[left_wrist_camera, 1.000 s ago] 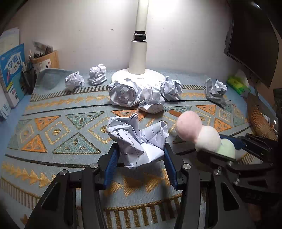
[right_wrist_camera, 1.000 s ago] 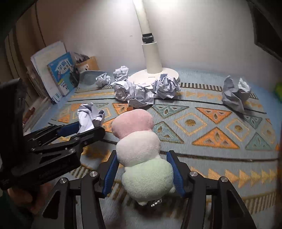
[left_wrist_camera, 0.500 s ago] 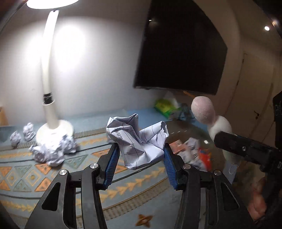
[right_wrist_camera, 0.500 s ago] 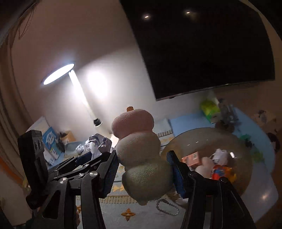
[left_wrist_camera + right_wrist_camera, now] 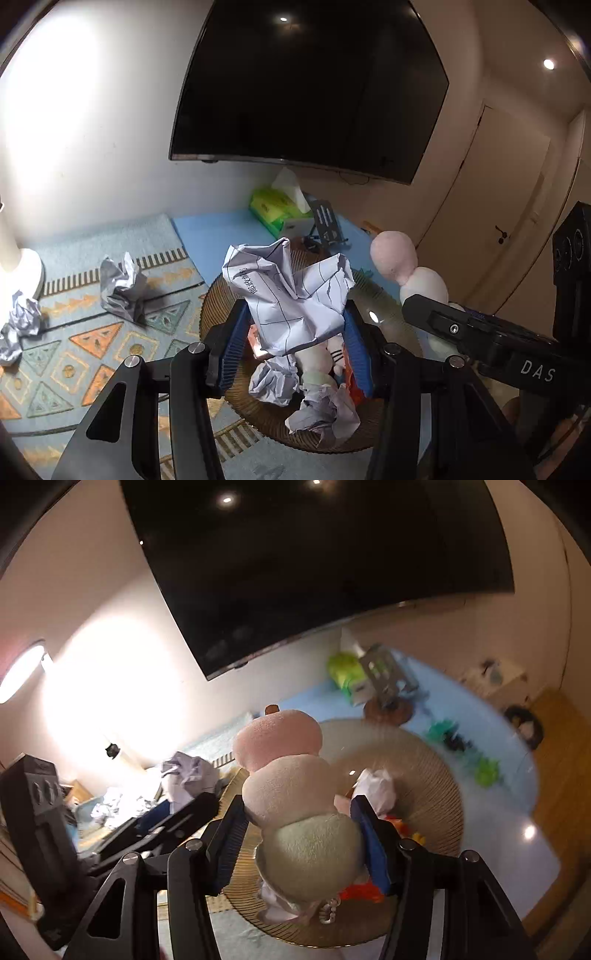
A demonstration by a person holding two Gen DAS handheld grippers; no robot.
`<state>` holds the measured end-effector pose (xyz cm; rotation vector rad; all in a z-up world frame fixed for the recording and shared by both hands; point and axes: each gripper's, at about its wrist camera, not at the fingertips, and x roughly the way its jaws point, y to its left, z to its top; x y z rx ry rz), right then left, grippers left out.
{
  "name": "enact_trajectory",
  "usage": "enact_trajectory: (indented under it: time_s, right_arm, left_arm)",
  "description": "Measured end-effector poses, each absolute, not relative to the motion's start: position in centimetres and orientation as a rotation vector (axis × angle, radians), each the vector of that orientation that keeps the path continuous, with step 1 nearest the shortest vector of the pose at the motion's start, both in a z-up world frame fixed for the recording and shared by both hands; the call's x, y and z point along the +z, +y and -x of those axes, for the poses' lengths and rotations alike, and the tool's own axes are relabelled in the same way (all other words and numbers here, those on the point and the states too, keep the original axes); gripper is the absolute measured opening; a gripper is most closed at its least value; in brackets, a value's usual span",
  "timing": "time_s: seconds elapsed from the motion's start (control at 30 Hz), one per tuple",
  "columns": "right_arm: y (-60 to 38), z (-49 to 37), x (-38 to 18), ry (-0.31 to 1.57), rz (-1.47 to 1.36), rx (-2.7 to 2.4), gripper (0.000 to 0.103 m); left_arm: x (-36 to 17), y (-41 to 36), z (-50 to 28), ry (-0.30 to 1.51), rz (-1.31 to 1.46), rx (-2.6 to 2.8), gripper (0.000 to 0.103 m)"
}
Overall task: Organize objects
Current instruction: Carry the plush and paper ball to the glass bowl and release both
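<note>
The left tool (image 5: 293, 332) is clenched on a crumpled sheet of lined paper (image 5: 291, 295), its blue pads pressing the wad from both sides at the centre of the left wrist frame. It hangs over the round woven basket (image 5: 218, 306), which sits at lower centre and already holds other paper wads (image 5: 275, 380) and what look like soft toys. Holding the wad above the open bowl looks like the position for a drop, so the paper would land with the rest rather than on the patterned mat (image 5: 92, 343).

The right tool (image 5: 297, 840) grips a plush toy of three stacked balls (image 5: 291, 797), pink on top, cream in the middle, pale green lowest, squeezed at about the cream and green balls. It too hangs above the basket (image 5: 436, 775), which fills the centre and right of the right wrist frame, most likely for the same reason. That frame is blurred, so the basket's contents are hard to read there.

More crumpled paper (image 5: 122, 284) lies on the mat at the left, so sorting seems unfinished.
</note>
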<state>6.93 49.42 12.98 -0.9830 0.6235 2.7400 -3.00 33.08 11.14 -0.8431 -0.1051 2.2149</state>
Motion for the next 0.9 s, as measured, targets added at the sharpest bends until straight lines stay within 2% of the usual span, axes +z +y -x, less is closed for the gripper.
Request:
enact_trajectory:
  time_s: [0.07,0.1,0.13,0.2,0.23,0.47,0.77,0.9]
  right_arm:
    - [49.5,-6.5,12.8,0.61,0.971,2.714,0.058]
    - [49.6,-6.4,12.8,0.607,0.962,2.705,0.063]
    - [49.8,-6.3,12.7,0.623,0.963,2.698,0.072]
    - [50.2,-6.2,12.5,0.666,0.949,2.695,0.073]
    - [50.2,-6.3,12.5,0.665,0.947,2.696,0.073]
    - [49.2,-6.2,12.0,0.659,0.96,2.715,0.073]
    - [43.2,-4.8,12.5,0.532,1.002,2.816,0.073]
    - [40.9,-3.8,12.4,0.535,1.033,2.851,0.073]
  left_arm:
    - [10.6,33.7,3.2,-0.085,0.846,2.224,0.051]
    - [10.5,34.0,3.2,-0.066,0.843,2.228,0.054]
    - [10.3,34.3,3.3,-0.044,0.848,2.226,0.059]
    - [10.0,34.5,3.4,-0.037,0.859,2.222,0.095]
    - [9.9,34.2,3.3,-0.055,0.851,2.23,0.099]
    - [9.3,31.6,3.8,-0.127,0.858,2.263,0.099]
    - [9.0,27.0,2.4,-0.187,0.879,2.329,0.099]
    - [9.0,24.3,1.6,-0.19,0.865,2.386,0.099]
